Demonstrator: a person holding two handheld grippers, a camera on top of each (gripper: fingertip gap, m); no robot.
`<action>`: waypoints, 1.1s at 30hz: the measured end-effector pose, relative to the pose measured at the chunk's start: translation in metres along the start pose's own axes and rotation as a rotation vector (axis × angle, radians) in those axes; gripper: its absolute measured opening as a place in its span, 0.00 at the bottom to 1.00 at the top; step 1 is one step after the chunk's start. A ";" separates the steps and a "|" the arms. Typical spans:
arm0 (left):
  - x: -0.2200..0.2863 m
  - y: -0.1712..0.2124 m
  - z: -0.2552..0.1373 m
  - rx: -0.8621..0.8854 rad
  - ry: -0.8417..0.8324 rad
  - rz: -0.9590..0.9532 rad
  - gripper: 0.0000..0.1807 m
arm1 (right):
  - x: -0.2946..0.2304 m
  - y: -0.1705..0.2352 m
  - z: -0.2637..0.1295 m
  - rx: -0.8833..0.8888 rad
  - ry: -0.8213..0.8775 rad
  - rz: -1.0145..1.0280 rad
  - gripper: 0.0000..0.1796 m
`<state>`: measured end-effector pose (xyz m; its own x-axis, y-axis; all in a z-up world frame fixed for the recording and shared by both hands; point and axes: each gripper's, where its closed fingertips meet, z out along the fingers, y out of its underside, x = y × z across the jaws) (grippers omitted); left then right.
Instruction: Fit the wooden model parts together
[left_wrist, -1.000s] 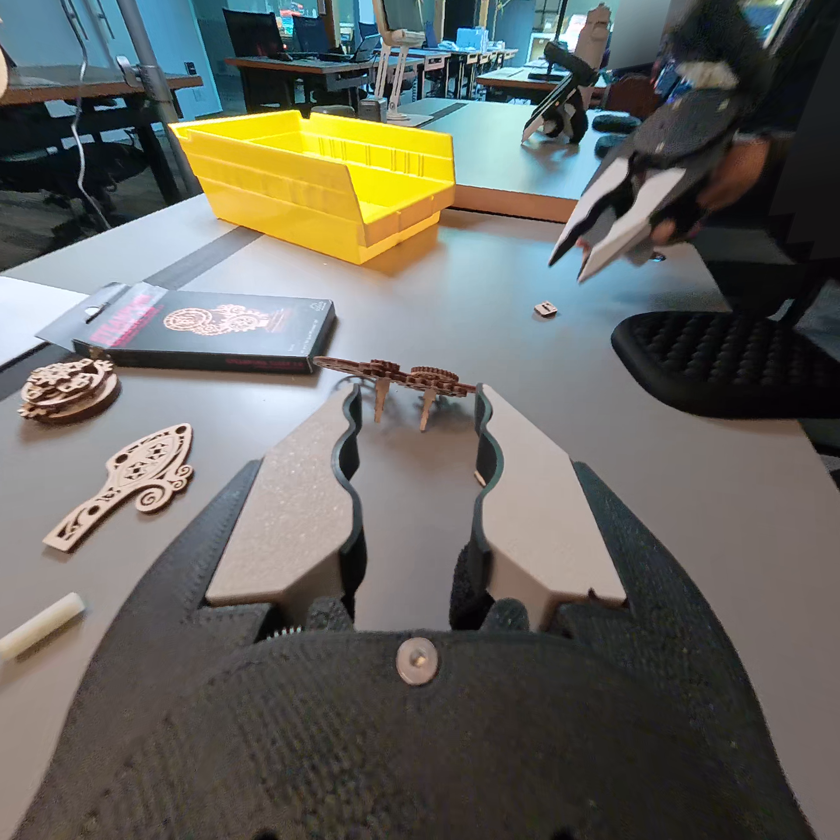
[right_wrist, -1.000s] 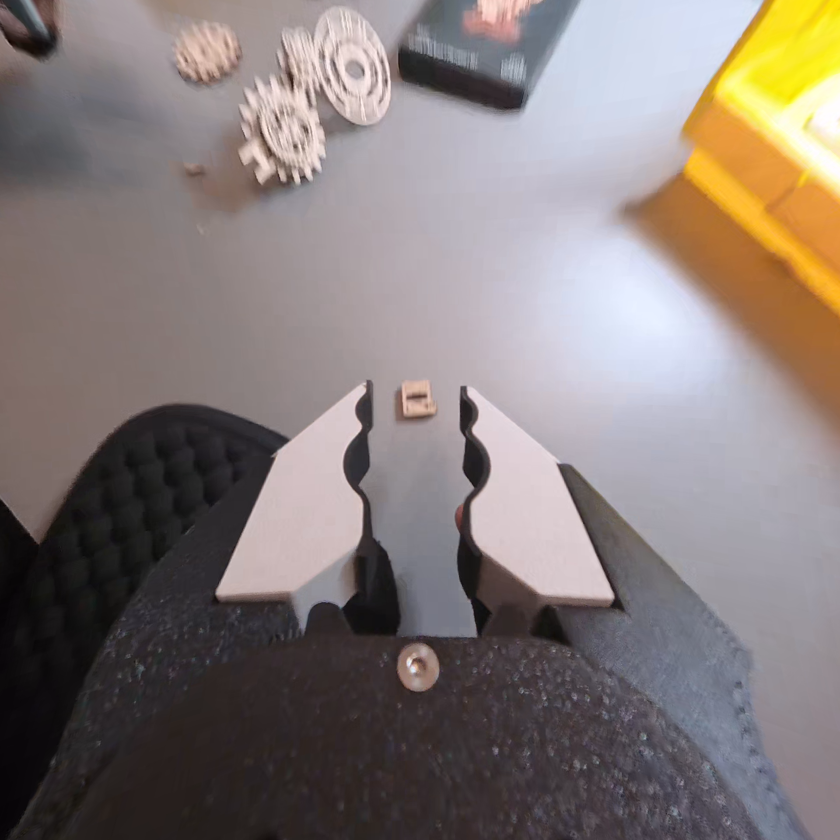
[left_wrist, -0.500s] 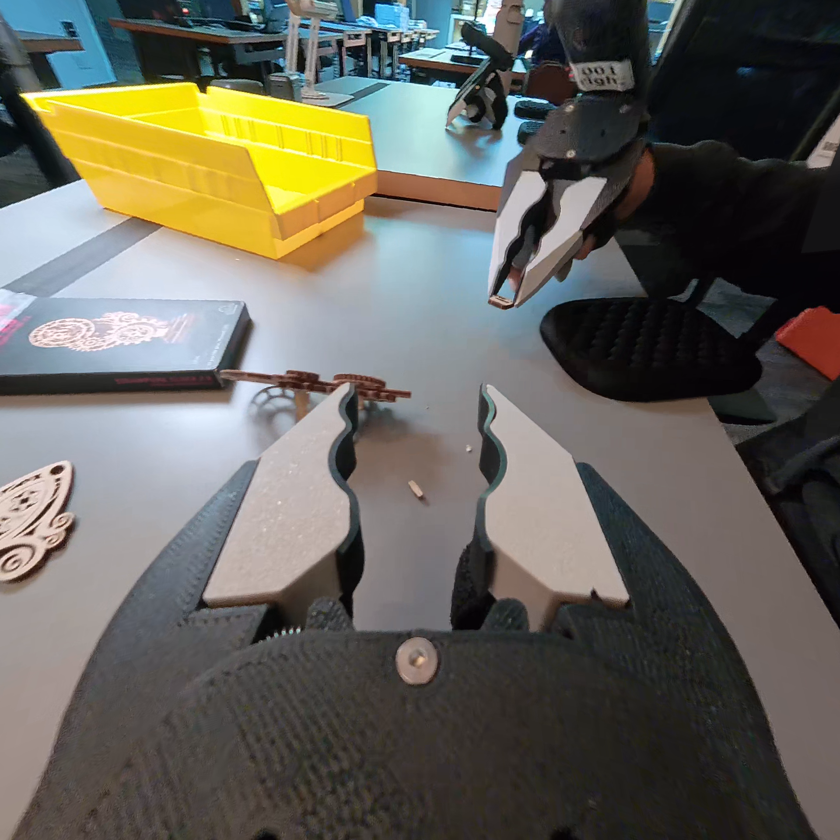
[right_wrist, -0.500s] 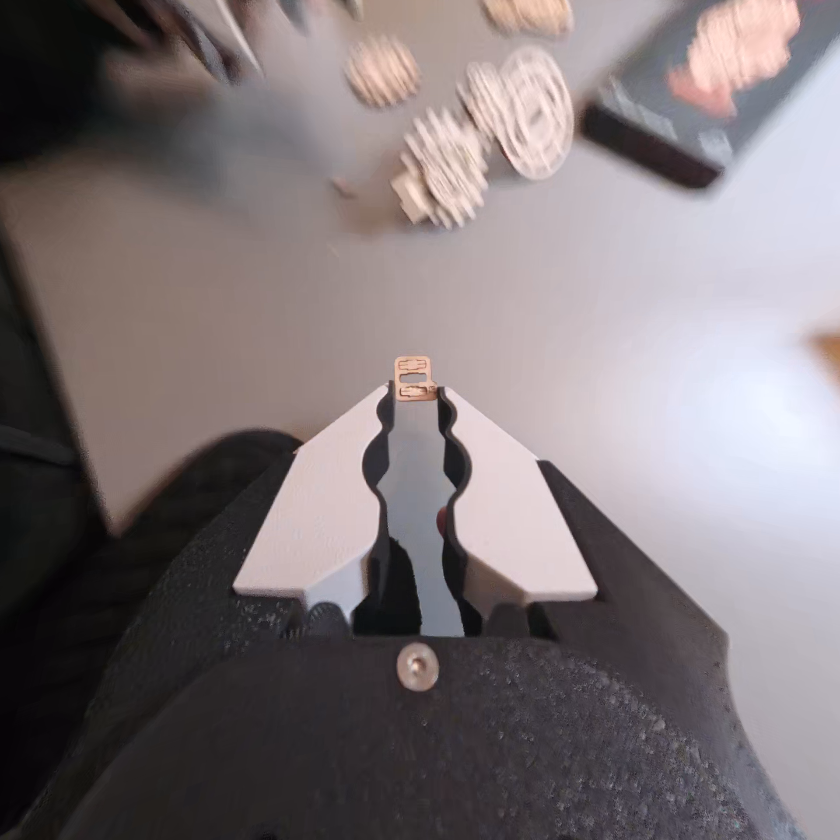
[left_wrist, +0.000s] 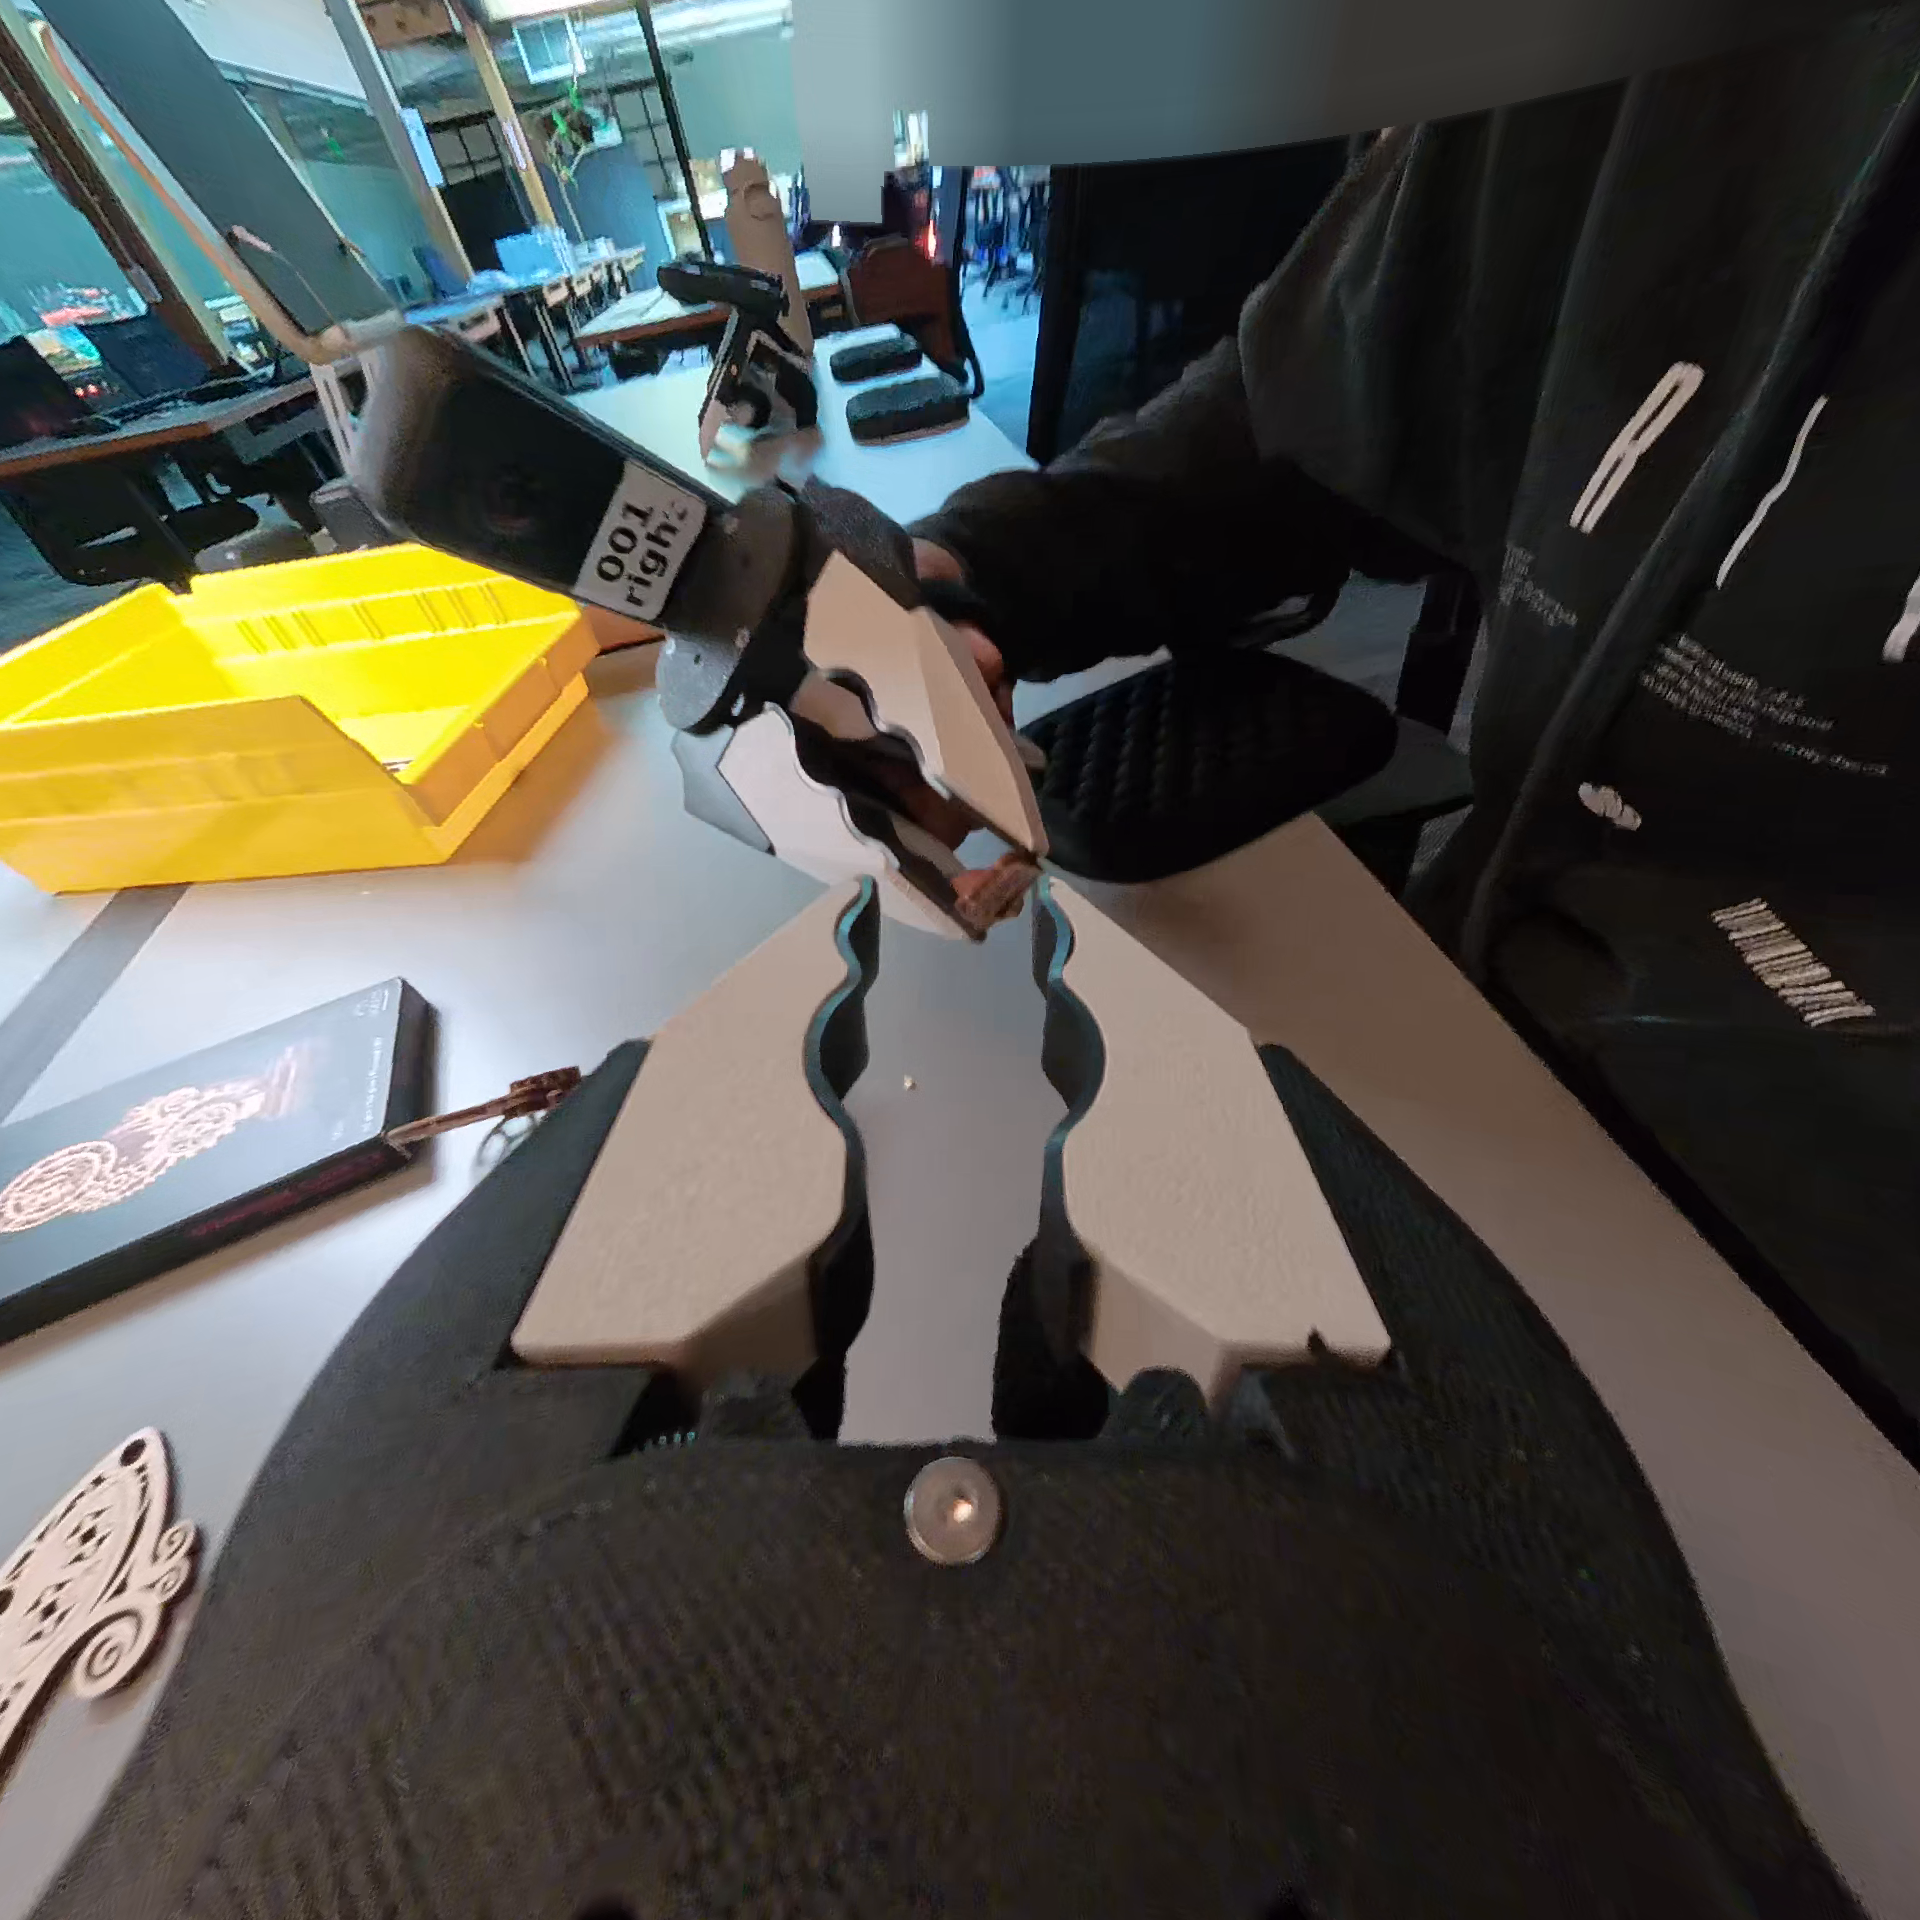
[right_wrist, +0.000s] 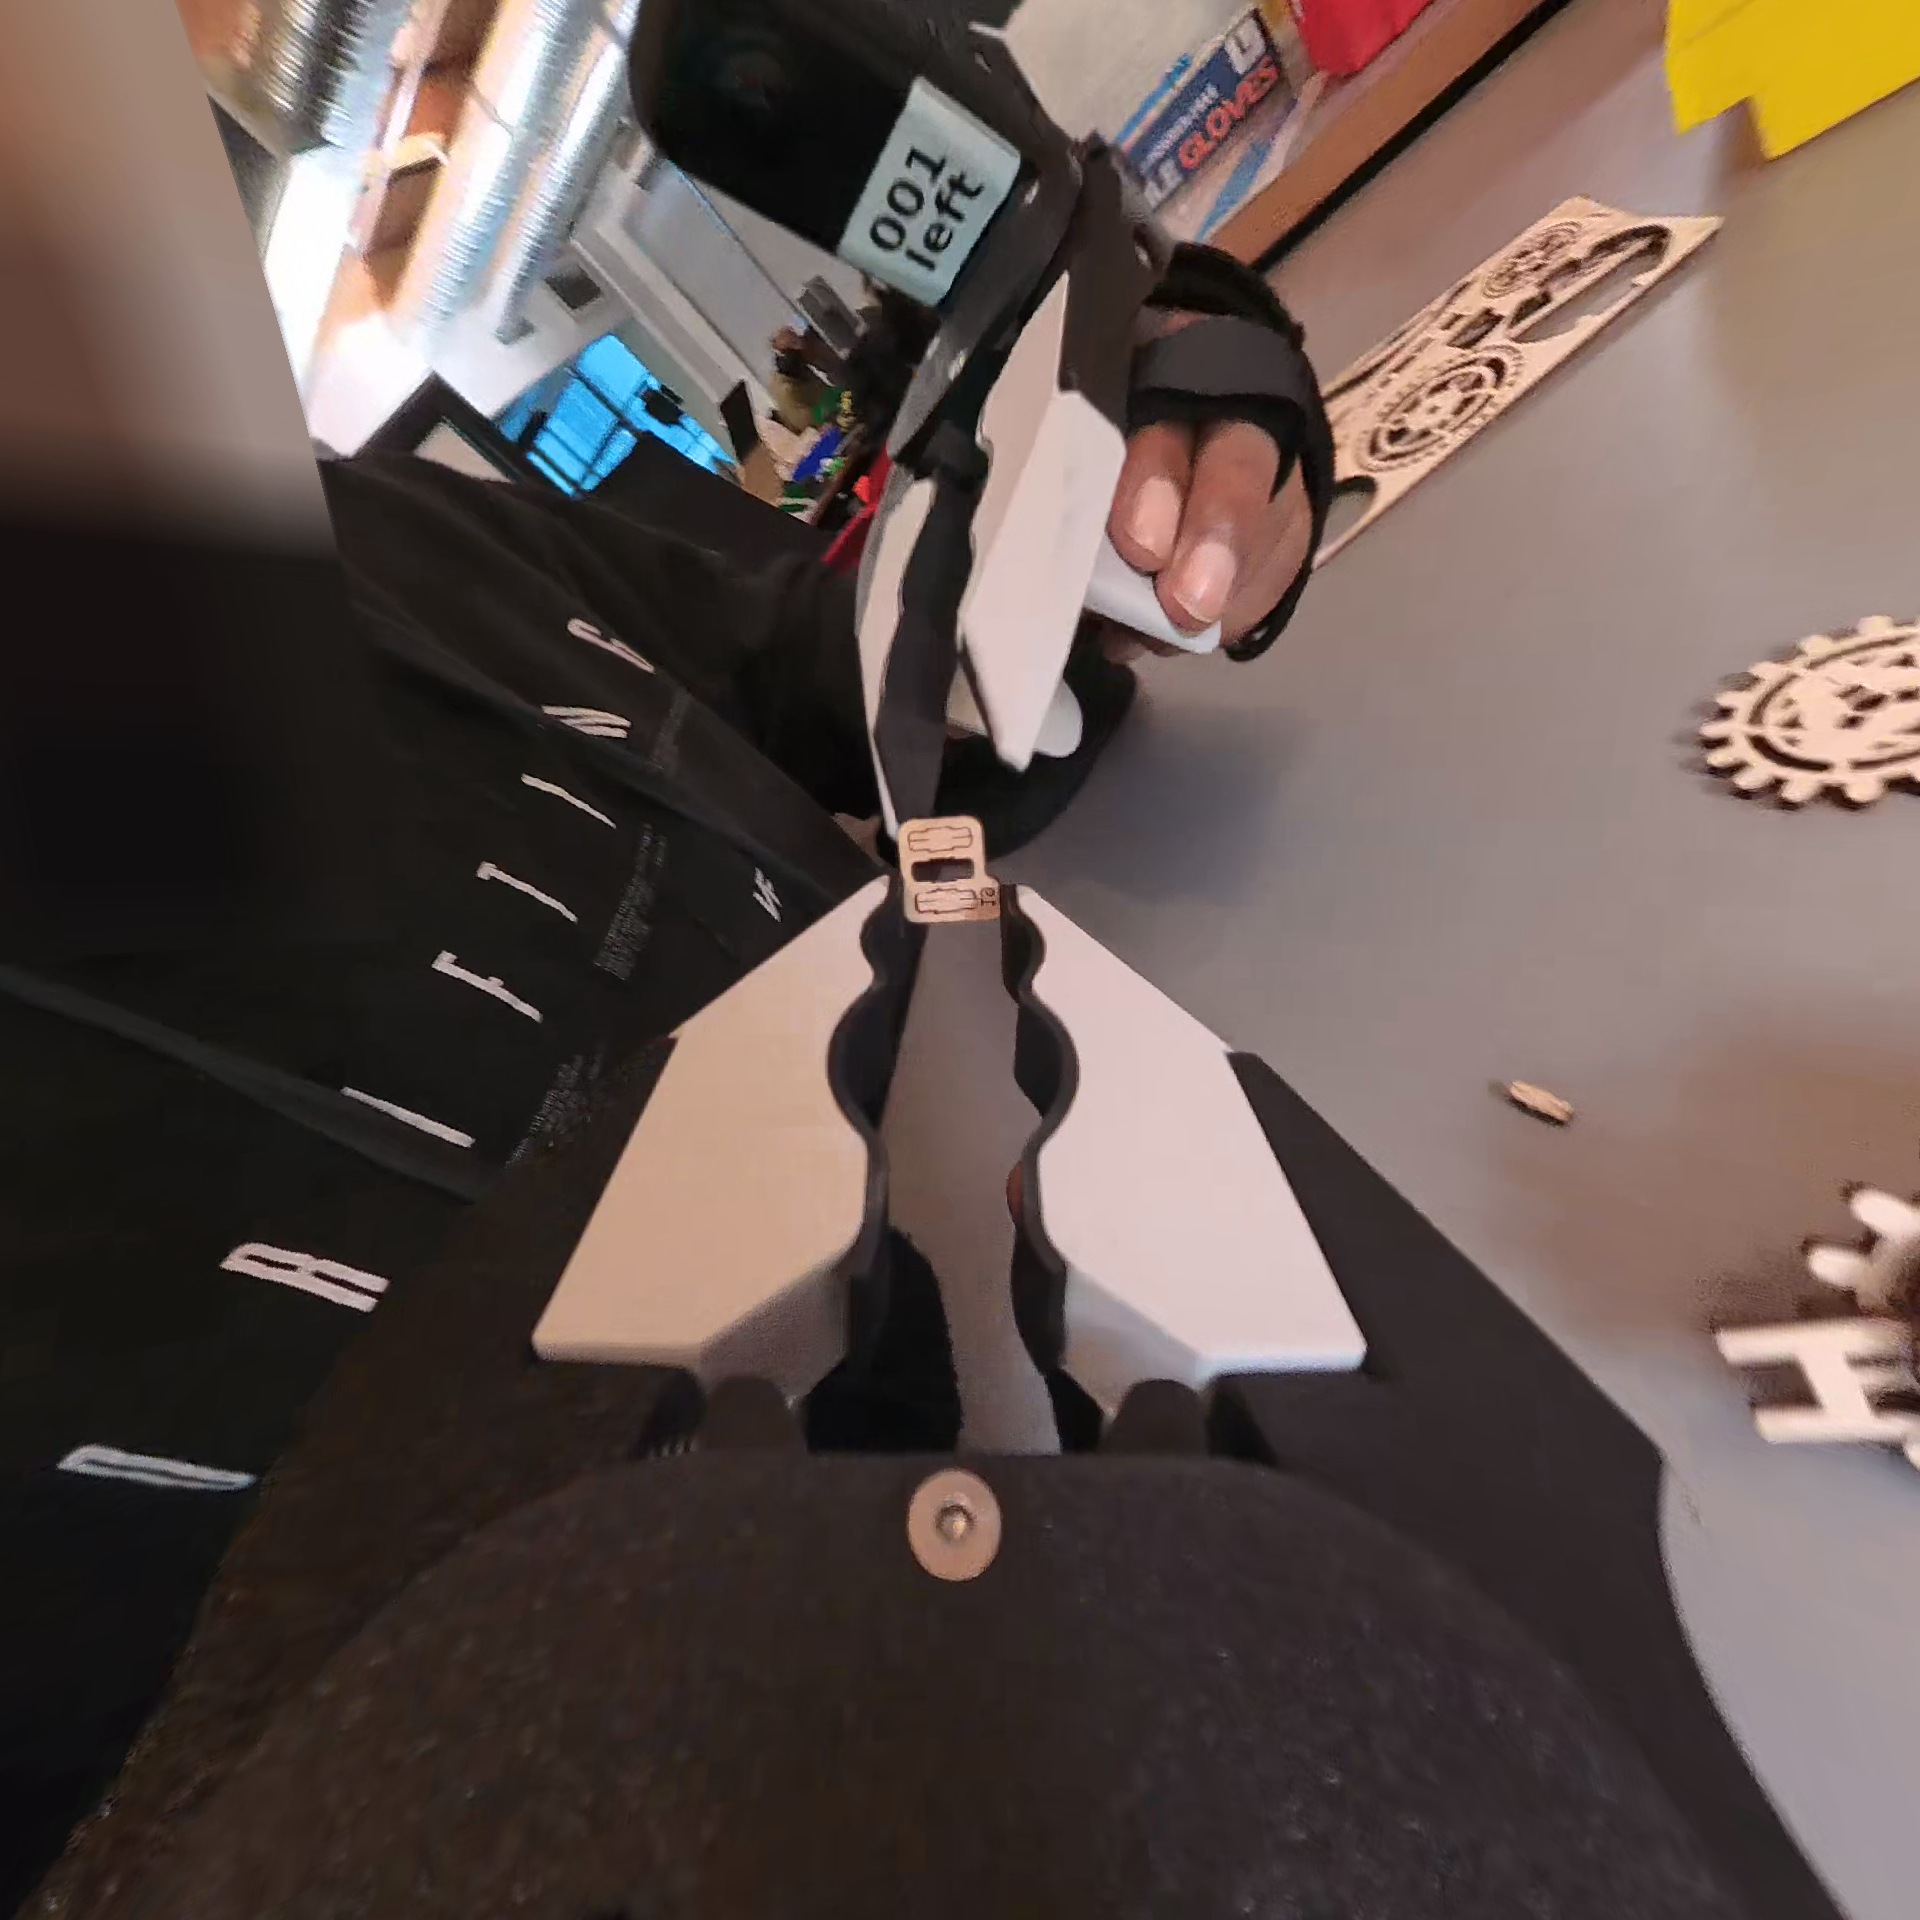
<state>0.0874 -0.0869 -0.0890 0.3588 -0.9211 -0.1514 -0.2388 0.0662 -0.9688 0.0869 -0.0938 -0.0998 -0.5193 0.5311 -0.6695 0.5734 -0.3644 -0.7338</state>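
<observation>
My right gripper (right_wrist: 945, 906) is shut on a small flat slotted wooden piece (right_wrist: 943, 871) that sticks out past its tips. It is held above the table, at the tips of my left gripper (left_wrist: 954, 902). In the left wrist view the piece (left_wrist: 1000, 889) sits between the left fingertips, close to the right one. The left jaws are open with a narrow gap. The left gripper also shows in the right wrist view (right_wrist: 902, 816), edge-on. The wooden gear assembly (left_wrist: 488, 1112) lies on the table, mostly hidden behind my left finger.
A black box (left_wrist: 208, 1132) and a yellow bin (left_wrist: 281, 707) are on the left. An ornate wooden piece (left_wrist: 83, 1600) lies near the front. A black pad (left_wrist: 1195, 758) is behind the grippers. A loose gear (right_wrist: 1818, 717) and a cut-out wooden sheet (right_wrist: 1486, 353) lie on the table. The loose gear (right_wrist: 1818, 717) is about 15 cm from both grippers' fingertips.
My right gripper closed on the small piece on the table, lifted it and carried it to my left gripper. My left gripper swung right and its jaws narrowed.
</observation>
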 end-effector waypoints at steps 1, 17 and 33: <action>0.001 0.003 -0.001 -0.024 -0.003 0.012 0.15 | -0.001 -0.003 0.002 0.000 -0.023 0.016 0.09; -0.011 0.008 -0.005 0.042 -0.017 -0.380 0.01 | 0.022 -0.033 -0.009 0.171 0.027 0.125 0.02; -0.048 0.016 -0.018 0.451 0.068 -1.106 0.01 | 0.047 -0.044 0.003 -0.026 0.781 -0.995 0.13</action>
<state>0.0501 -0.0481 -0.0936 0.1188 -0.5815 0.8048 0.5123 -0.6585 -0.5513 0.0350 -0.0554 -0.0991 -0.2255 0.8781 0.4219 0.1684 0.4617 -0.8709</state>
